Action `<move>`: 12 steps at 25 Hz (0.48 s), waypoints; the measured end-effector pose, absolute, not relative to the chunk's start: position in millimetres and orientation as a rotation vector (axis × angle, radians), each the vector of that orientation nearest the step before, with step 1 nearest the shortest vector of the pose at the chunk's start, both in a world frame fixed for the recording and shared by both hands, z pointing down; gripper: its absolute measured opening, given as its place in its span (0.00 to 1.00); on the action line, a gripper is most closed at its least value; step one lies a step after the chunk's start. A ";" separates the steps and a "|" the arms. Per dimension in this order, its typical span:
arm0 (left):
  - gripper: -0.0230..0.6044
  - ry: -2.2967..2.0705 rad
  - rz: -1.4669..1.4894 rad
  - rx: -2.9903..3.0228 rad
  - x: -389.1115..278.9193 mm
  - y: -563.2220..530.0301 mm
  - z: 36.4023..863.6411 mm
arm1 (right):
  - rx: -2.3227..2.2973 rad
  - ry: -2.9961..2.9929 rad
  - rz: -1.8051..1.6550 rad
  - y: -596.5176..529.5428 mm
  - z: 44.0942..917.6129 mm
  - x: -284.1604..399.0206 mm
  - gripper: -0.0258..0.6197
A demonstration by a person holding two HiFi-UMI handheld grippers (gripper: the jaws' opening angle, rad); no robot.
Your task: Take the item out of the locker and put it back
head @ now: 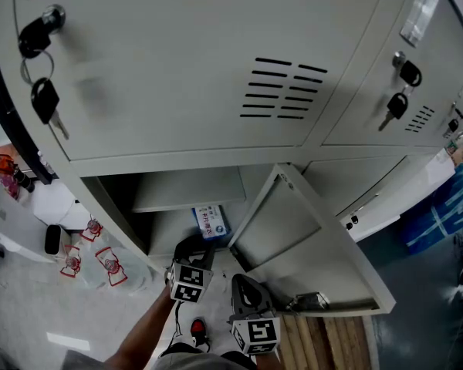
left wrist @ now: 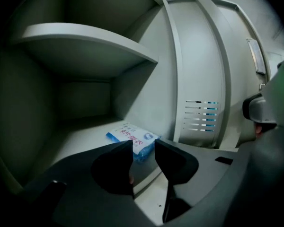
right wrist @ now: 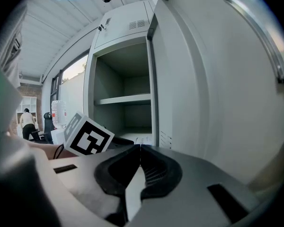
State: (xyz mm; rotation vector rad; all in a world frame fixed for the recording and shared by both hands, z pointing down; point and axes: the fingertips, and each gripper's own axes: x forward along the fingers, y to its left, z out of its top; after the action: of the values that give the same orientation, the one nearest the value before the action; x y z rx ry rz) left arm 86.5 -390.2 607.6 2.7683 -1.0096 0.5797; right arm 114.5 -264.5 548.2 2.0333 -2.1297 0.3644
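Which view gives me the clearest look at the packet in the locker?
The left gripper view: the packet lies flat on the locker floor, just beyond the open jaws, with its print visible. The head view shows it small, above the left gripper. In the right gripper view it is too small to tell.

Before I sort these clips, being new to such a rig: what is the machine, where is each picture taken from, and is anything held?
No robot: a person holds a two-fingered gripper in each hand. One picture comes from a camera on the person's head, looking down at an open locker; the other two come from cameras on the grippers. A blue-and-white packet lies on the locker's floor. The left gripper has its fingers apart, the packet ahead of them, holding nothing. The right gripper is shut and empty.
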 end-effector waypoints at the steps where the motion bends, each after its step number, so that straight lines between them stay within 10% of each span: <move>1: 0.30 -0.999 0.575 2.765 87.1 -390.0 606.8 | 2.030 -2.128 0.366 -264.6 548.8 114.6 0.07; 12: 0.32 -1.004 0.583 2.770 84.9 -385.8 608.7 | 2.026 -2.134 0.368 -265.0 547.1 110.6 0.07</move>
State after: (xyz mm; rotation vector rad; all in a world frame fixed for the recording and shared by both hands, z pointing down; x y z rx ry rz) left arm 84.9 -385.8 608.7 2.7704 -1.0044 0.5828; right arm 110.6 -265.0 547.1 2.0256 -2.1341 0.3677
